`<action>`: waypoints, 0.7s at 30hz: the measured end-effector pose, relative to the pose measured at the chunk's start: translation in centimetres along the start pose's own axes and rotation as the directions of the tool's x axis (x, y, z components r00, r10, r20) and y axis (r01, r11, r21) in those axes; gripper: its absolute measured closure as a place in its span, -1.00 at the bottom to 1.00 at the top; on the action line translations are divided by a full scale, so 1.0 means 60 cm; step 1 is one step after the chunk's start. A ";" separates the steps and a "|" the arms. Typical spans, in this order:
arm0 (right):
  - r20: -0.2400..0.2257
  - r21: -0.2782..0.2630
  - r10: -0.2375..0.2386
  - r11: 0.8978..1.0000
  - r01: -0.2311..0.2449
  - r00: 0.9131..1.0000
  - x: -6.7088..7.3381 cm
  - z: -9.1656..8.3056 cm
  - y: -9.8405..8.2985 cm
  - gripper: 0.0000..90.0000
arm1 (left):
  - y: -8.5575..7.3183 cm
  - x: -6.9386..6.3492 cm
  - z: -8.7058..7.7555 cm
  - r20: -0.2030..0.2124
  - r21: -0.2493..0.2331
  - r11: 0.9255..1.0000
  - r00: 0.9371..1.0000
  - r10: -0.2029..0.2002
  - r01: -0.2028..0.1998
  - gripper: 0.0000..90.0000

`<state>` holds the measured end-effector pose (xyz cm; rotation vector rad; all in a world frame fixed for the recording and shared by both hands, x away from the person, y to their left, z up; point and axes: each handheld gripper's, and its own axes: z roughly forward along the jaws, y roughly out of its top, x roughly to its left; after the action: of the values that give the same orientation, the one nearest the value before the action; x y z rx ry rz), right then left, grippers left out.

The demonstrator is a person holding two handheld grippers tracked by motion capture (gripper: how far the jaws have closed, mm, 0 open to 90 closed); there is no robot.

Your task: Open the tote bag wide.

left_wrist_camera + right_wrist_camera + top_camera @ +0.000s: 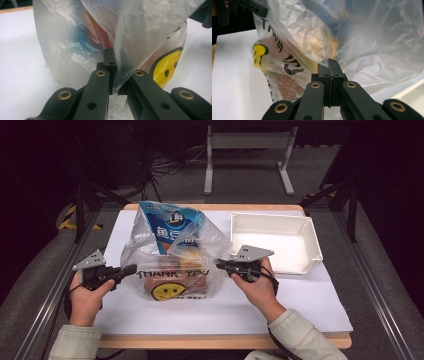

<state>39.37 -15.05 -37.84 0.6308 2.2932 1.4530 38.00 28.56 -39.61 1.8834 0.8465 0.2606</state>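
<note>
clear plastic bag mid-table on white sheet, left of white tray, holding blue snack packet and other packets. left gripper clamped tight on bag's left edge film, right gripper clamped tight on right edge film. risks: thin film tearing or slipping from pads under uneven pull; blue packet, standing tall in mouth, tipping out onto sheet if bag tilts.

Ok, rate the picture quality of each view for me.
High view: bright white table cover, dark surroundings, soft detail. Left gripper view: clear plastic smiley-face bag blurred close up, left gripper sharper. Right gripper view: glare on the bag's wrinkles, right gripper sharp.
</note>
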 end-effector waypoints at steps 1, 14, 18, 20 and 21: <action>-0.002 0.014 0.006 1.000 -0.006 1.000 -0.002 0.005 -0.007 1.00 | -0.003 0.002 0.004 0.002 0.009 1.000 1.000 -0.011 0.011 0.98; -0.015 0.065 0.037 0.997 -0.036 0.999 -0.004 0.023 -0.036 1.00 | -0.019 0.014 0.024 0.007 0.075 0.996 0.999 -0.046 0.045 0.97; -0.021 0.070 0.043 0.997 -0.042 0.999 -0.005 0.027 -0.041 1.00 | -0.024 0.017 0.027 0.008 0.090 0.995 0.999 -0.051 0.050 0.97; -0.022 0.074 0.046 0.996 -0.045 0.999 -0.006 0.029 -0.043 1.00 | -0.025 0.018 0.029 0.008 0.094 0.994 0.999 -0.050 0.049 0.96; -0.023 0.077 0.051 0.996 -0.049 0.998 -0.006 0.029 -0.045 1.00 | -0.026 0.018 0.029 0.007 0.096 0.994 0.999 -0.049 0.048 0.96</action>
<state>40.08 -14.91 -40.98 0.7004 2.3780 1.4087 39.03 28.42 -41.96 1.9487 0.9107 0.1840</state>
